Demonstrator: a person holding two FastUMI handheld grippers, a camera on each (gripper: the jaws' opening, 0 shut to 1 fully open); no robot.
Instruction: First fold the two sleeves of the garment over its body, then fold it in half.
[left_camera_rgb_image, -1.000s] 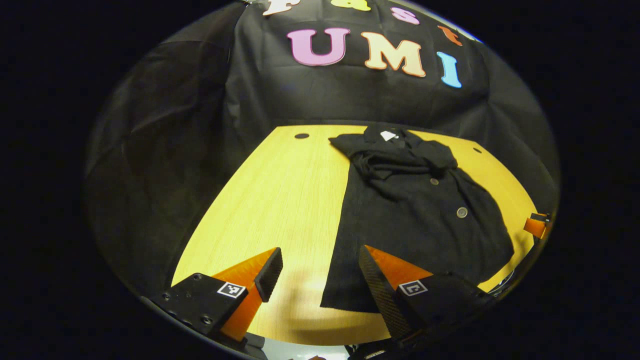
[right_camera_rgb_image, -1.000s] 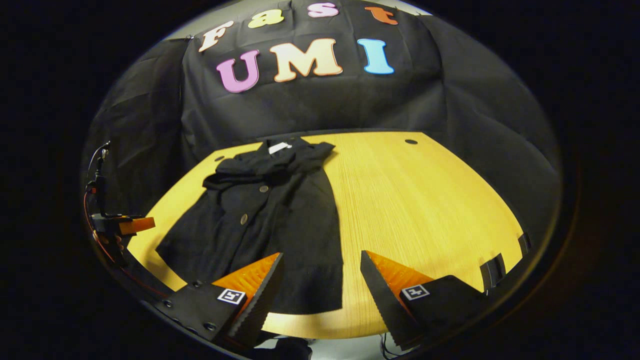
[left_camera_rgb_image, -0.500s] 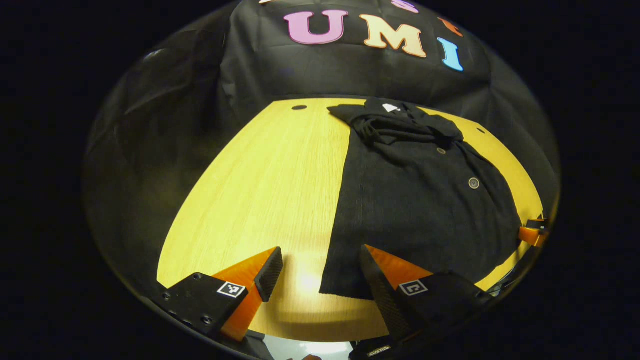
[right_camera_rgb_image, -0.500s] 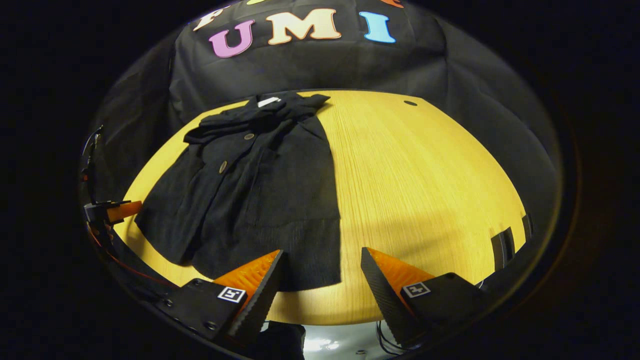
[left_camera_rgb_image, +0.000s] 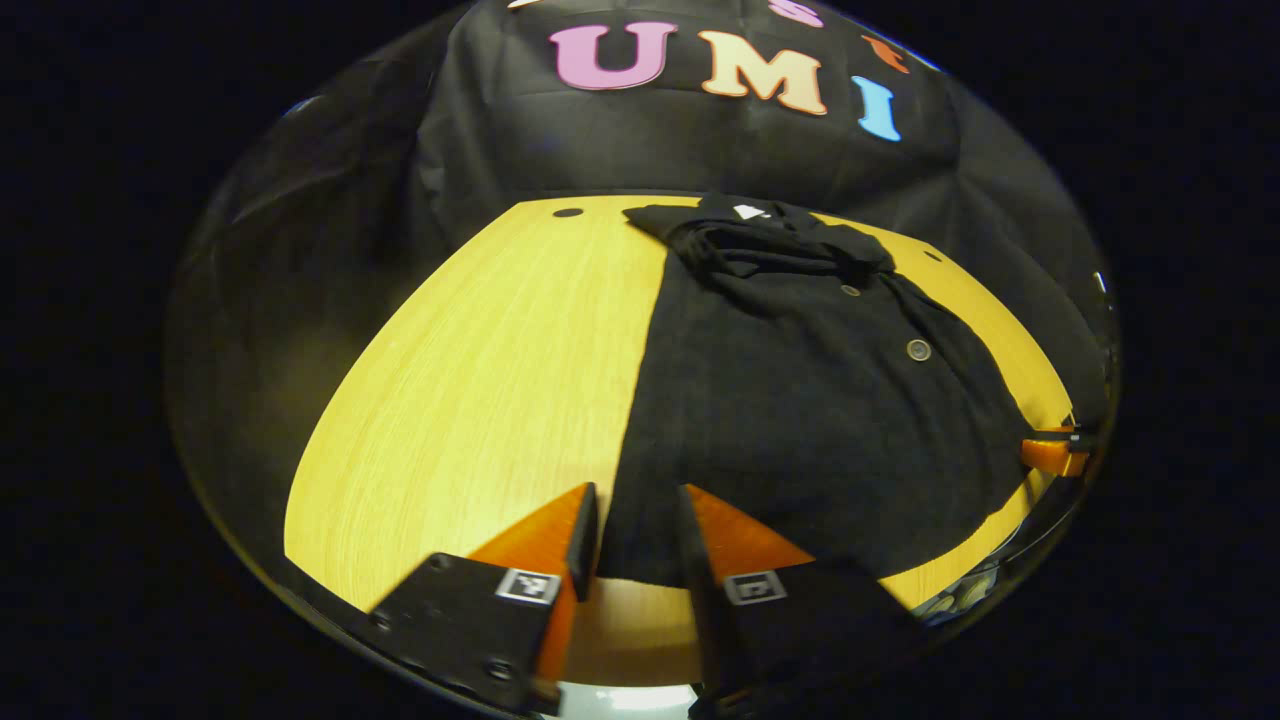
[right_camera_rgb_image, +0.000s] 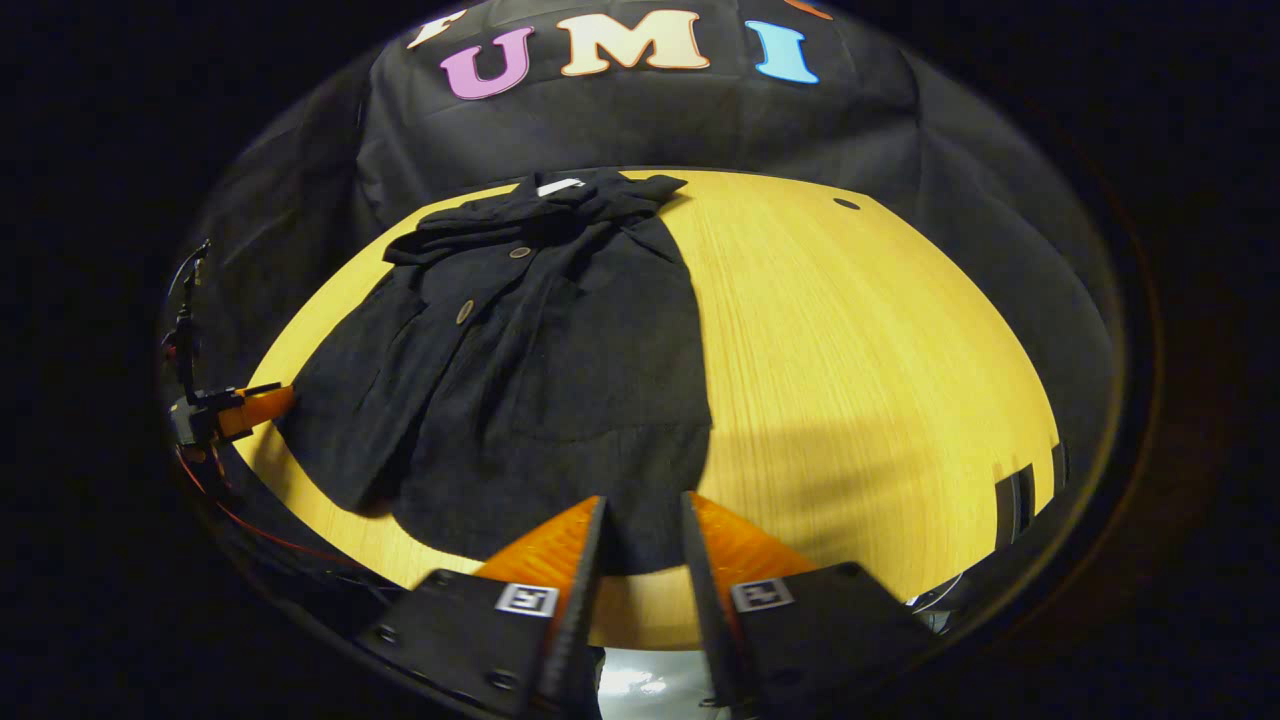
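With both sleeves lying folded over its body, the black garment (left_camera_rgb_image: 800, 400) rests flat on the yellow desk (left_camera_rgb_image: 480, 380). Left tool (left_camera_rgb_image: 636, 530) and right tool (right_camera_rgb_image: 640, 535) each narrow around a near hem corner; whether either yet pinches cloth is unclear. Lifting both corners evenly toward the collar should keep the fold square.

Yellow wood-grain table (left_camera_rgb_image: 480, 350) (small dark holes near its far edge). Black garment (left_camera_rgb_image: 800, 400) lies flat on it, collar farthest from the fingers, hem corner between the fingertips.
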